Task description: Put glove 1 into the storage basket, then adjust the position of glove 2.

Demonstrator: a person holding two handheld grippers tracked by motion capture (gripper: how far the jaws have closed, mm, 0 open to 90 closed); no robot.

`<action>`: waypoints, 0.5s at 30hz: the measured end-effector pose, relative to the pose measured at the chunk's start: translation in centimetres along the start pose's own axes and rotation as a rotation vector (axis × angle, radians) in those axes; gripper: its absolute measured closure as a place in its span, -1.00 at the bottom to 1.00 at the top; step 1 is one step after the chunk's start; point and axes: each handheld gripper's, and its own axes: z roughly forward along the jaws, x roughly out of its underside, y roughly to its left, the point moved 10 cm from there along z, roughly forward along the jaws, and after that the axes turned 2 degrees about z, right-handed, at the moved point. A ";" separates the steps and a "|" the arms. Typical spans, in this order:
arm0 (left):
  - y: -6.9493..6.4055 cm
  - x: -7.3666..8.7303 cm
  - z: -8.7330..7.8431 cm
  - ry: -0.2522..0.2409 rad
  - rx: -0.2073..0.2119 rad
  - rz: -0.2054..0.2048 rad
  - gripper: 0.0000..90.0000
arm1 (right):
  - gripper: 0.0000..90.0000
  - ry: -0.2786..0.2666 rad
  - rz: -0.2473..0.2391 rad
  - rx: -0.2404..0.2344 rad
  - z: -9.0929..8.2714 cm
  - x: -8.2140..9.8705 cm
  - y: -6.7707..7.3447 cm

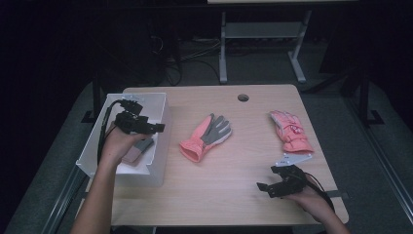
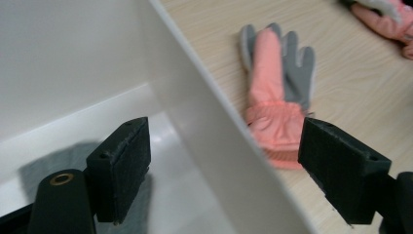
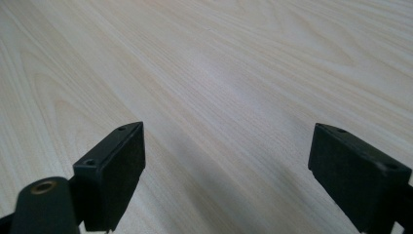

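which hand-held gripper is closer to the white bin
Left. The left hand-held gripper hovers over the white bin, jaws open. The right hand-held gripper sits near the table's opposite front corner.

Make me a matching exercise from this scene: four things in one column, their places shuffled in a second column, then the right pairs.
Things
1. white bin
2. palm-up glove
3. pink glove
4. right gripper

Places
A. table middle
B. near right corner
C. left edge of table
D. right side, farther back

Pairs: 1-C, 2-A, 3-D, 4-B
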 end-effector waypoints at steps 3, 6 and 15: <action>-1.1 -0.6 0.5 -0.008 0.025 0.007 -0.47 | -0.71 -0.001 -0.002 -0.001 0.0 0.0 0.0; -2.4 -1.1 0.8 -0.012 0.046 0.026 -0.36 | -0.71 -0.003 0.006 -0.002 -0.1 0.0 0.0; -5.9 -2.7 1.8 -0.023 0.081 0.078 0.31 | -0.71 -0.003 -0.002 -0.003 0.0 0.0 0.0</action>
